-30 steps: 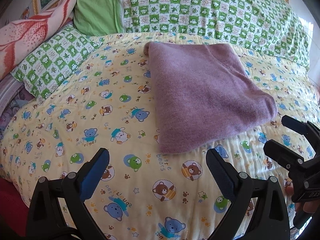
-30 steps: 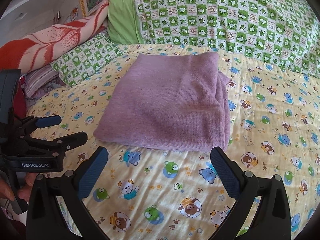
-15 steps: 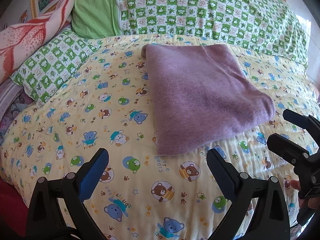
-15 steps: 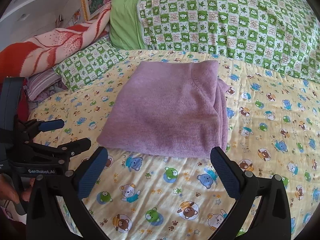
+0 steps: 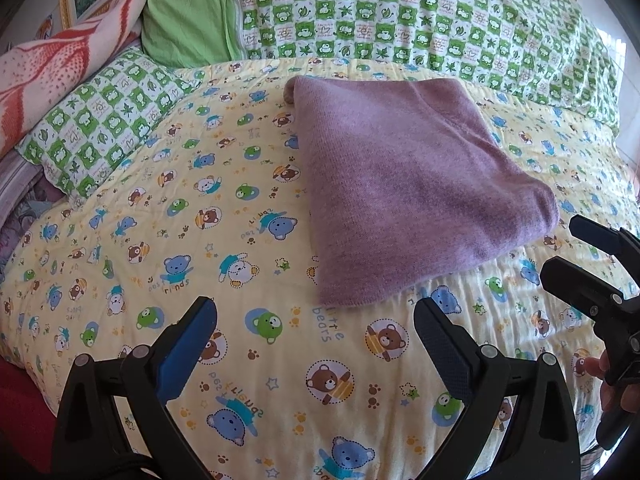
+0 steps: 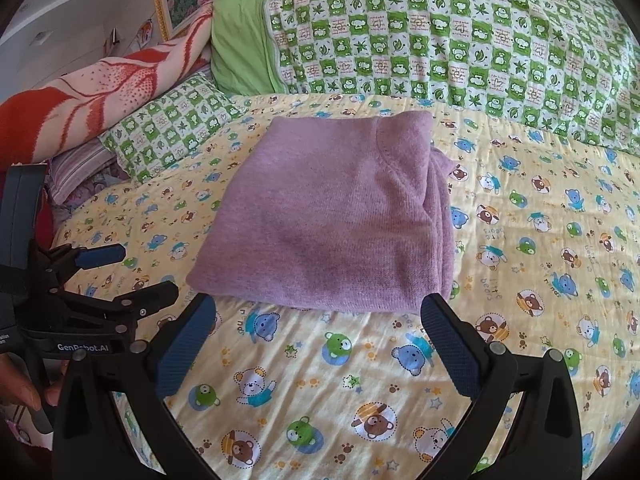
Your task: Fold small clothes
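Note:
A purple knit garment lies folded into a rough square on the yellow bear-print quilt; it also shows in the right wrist view, with layered edges on its right side. My left gripper is open and empty, hovering over the quilt just short of the garment's near corner. My right gripper is open and empty, just short of the garment's near edge. Each gripper shows in the other's view: the right one at the right edge, the left one at the left edge.
A green checked duvet and a plain green pillow lie behind the garment. A small green checked pillow and a red-and-cream blanket sit at the left. The quilt's near edge drops off at lower left.
Both grippers have drawn back slightly and risen, so the garment sits a little farther away in both views. Both stay open. The garment has not moved.

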`<state>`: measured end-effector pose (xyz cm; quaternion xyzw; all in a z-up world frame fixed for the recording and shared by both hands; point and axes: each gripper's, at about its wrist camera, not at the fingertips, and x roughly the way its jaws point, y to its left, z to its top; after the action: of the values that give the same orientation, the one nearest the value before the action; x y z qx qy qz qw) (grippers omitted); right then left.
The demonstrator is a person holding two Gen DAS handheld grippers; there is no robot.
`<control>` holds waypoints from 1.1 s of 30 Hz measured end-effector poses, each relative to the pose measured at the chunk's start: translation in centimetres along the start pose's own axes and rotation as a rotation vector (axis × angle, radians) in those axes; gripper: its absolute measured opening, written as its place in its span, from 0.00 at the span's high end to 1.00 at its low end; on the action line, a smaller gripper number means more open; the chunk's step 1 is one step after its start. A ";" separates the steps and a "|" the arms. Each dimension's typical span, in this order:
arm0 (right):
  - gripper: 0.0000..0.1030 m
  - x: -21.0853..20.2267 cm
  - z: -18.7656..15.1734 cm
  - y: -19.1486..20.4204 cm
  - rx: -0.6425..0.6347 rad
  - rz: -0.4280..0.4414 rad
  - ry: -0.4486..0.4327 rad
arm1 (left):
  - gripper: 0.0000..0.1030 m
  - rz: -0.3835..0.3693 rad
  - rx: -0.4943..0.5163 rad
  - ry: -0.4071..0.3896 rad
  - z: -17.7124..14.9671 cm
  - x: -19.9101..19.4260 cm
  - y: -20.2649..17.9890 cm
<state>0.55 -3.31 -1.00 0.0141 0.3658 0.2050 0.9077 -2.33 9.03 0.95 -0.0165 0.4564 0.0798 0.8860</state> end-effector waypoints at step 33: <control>0.01 0.7 1.2 -0.2 0.011 0.008 -0.003 | 0.03 -0.017 -0.017 0.015 0.7 1.0 0.3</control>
<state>1.89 -3.03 -0.66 0.0208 0.3653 0.2065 0.9074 -1.26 9.56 0.57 -0.0286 0.4620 0.0760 0.8832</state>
